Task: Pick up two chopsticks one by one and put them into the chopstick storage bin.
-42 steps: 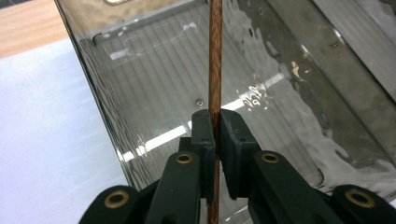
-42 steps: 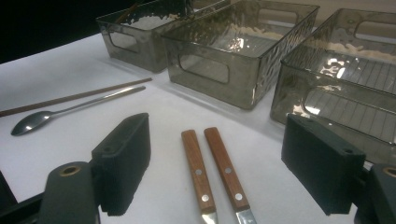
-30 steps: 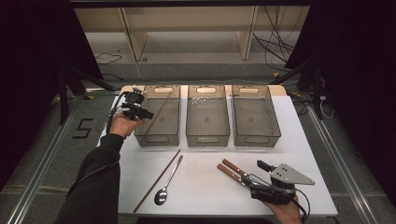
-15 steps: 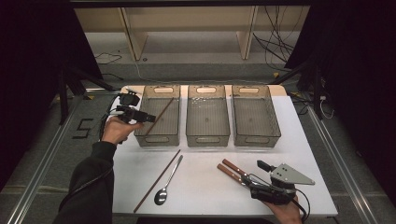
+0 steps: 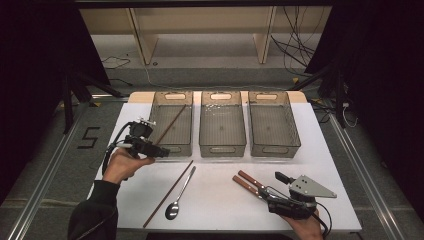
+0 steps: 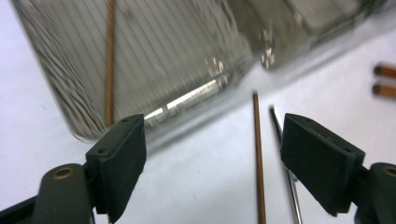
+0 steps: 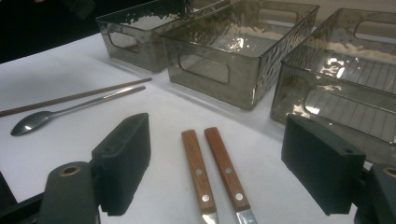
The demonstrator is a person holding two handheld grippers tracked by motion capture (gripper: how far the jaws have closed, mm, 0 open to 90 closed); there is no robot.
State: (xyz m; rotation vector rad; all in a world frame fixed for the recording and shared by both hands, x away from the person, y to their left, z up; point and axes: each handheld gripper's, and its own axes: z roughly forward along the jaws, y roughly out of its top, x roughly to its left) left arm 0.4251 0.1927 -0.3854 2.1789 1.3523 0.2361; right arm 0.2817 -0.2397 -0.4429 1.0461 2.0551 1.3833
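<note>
The left tool (image 5: 159, 150), jaws just opened and empty, hangs by the near end of the left bin (image 5: 172, 145), where one chopstick (image 5: 172, 124) lies, apparently freshly dropped. Its own view shows the second chopstick (image 6: 258, 158) and spoon (image 6: 280, 128) on the surface (image 5: 220, 200). The right tool (image 7: 215, 175) rests spread over two wooden-handled knives (image 7: 212, 170), rivets visible there.

L gripper (image 5: 159, 151): jaws wide, nothing between pads, have just been opening; L hand (image 5: 125, 165) grips body, forearm in dark sleeve comes up from bottom edge. R gripper (image 5: 257, 189): jaws wide apart, low, R hand (image 5: 305, 227) at bottom edge.
</note>
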